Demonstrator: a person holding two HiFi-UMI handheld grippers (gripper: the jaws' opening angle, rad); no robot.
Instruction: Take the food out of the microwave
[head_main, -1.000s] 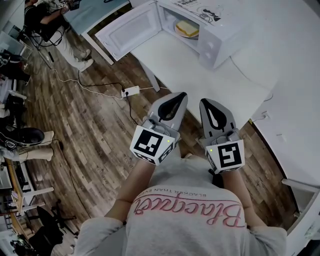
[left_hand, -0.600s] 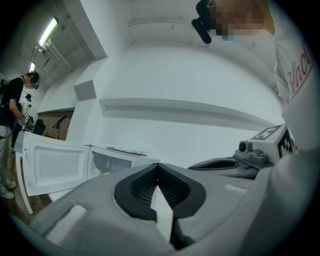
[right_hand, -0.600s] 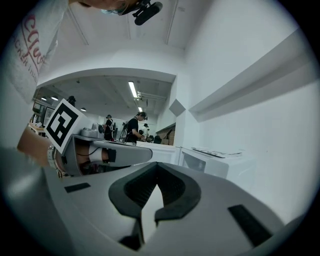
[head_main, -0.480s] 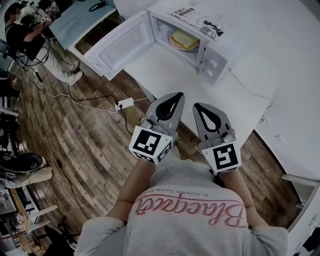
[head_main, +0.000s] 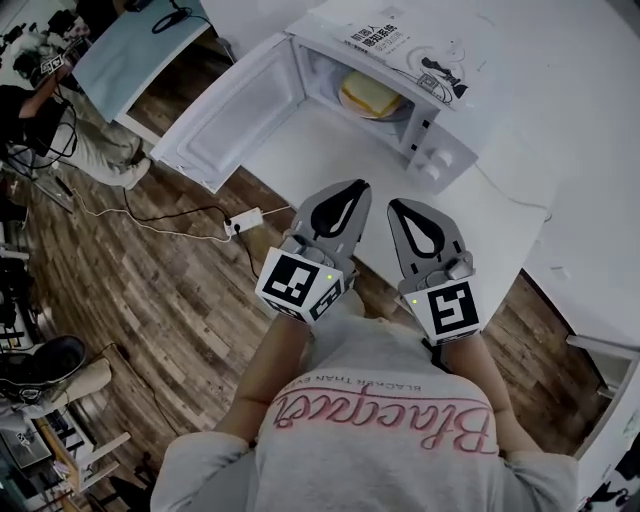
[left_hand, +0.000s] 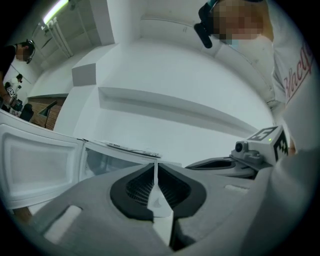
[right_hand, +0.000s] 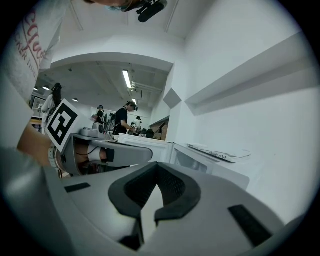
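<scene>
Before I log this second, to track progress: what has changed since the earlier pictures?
The person has moved closer to the microwave; it now lies nearer both the left gripper and right gripper. Nothing taken or released. Unchanged: both grippers shut and empty, door open, sandwich inside.

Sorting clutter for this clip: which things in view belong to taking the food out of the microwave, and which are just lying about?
Part of the job:
- microwave with its open door
- food inside it
- left gripper and right gripper, both shut and empty

Just lying about:
- leaflet on the microwave's top
- power strip on the floor
- blue table
</scene>
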